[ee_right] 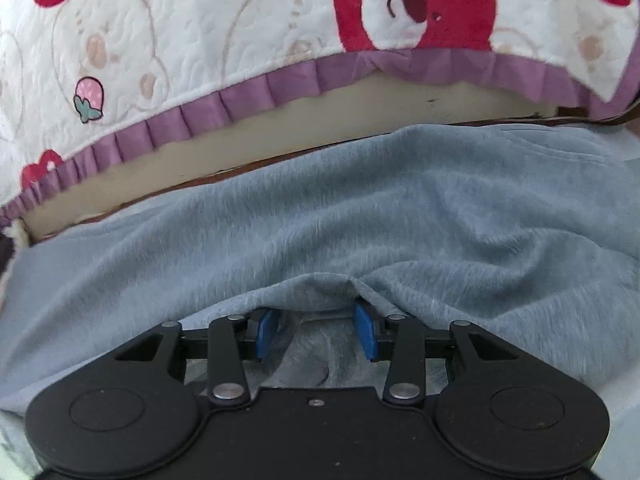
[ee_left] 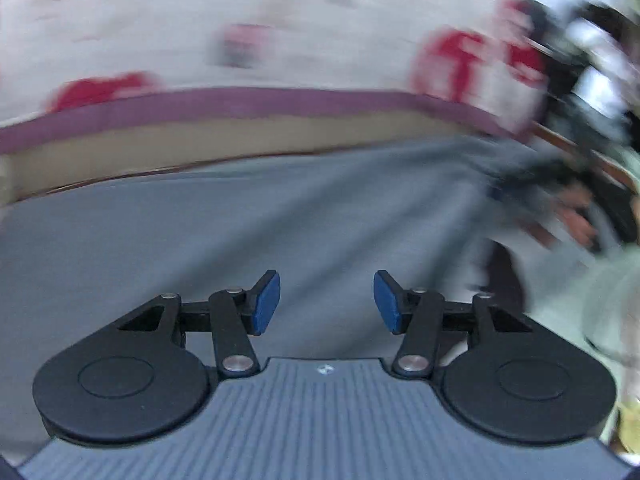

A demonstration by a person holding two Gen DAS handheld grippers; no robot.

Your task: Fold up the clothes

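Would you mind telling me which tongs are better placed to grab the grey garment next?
Right, probably: the right tongs already straddle a raised fold of the grey garment. The left tongs hang open above it, empty.

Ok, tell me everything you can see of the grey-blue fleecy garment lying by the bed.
The grey-blue fleecy garment looks soft and brushed, like sweatshirt knit. It lies spread out and rumpled, with broad wrinkles running across it, its far edge against the beige bed base below the white bear-print quilt. A bunched fold of its near edge lies between the blue pads of the right gripper. The left gripper hangs open above it, holding nothing. Which kind of garment it is cannot be told.
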